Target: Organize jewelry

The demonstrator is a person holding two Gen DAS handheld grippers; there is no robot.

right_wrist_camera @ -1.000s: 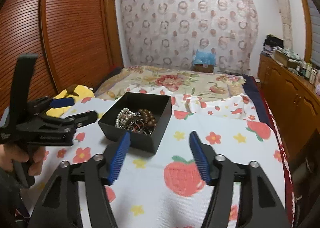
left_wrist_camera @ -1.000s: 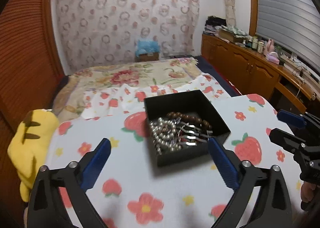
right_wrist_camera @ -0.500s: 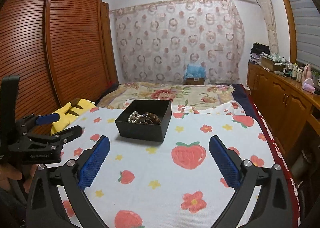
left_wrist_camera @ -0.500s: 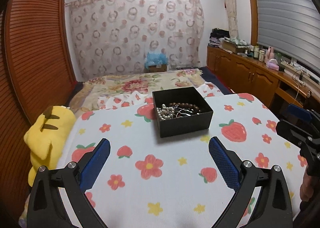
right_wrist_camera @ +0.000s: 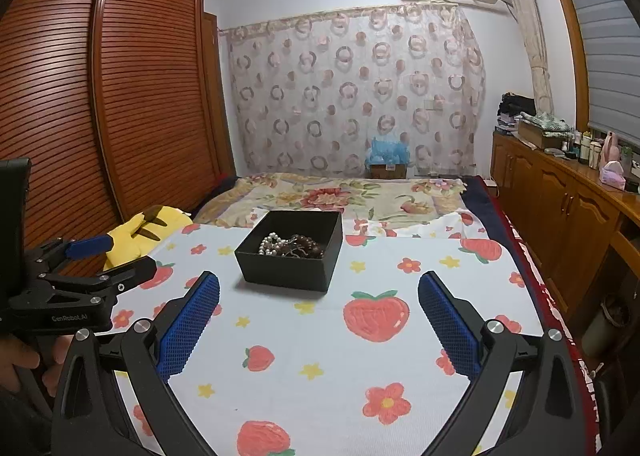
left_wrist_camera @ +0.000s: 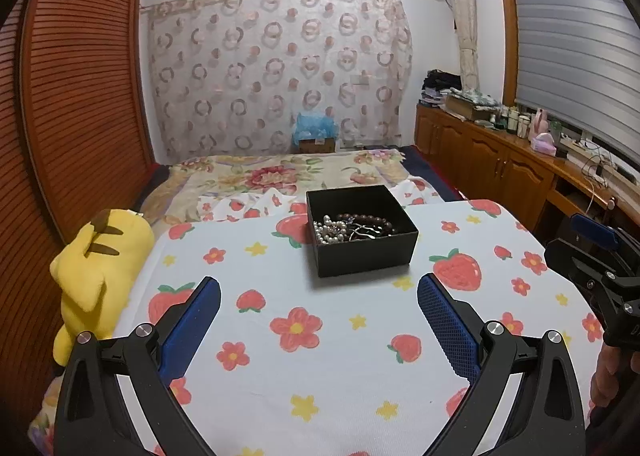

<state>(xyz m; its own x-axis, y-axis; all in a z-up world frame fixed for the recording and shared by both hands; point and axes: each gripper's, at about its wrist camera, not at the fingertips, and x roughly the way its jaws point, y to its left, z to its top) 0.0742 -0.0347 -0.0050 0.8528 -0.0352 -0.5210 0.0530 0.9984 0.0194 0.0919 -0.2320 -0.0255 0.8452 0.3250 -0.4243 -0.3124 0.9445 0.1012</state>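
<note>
One black box [left_wrist_camera: 362, 234] sits open on the strawberry-print cloth [left_wrist_camera: 320, 356], a tangle of pearl strand [left_wrist_camera: 330, 230], brown beads [left_wrist_camera: 370, 222] and silvery pieces heaped inside. Both the left gripper [left_wrist_camera: 318, 320] and right gripper [right_wrist_camera: 318, 316] hang back from it, jaws spread wide, empty. Beside the cloth lies a yellow plush toy [left_wrist_camera: 98, 268]; nothing blocks the box

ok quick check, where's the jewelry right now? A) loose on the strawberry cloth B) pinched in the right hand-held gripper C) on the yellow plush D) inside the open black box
D: the pearl and brown bead strands lie heaped inside the open black box, which sits on the strawberry cloth; both the left hand-held gripper and the right hand-held gripper are open with nothing between their pads.
</note>
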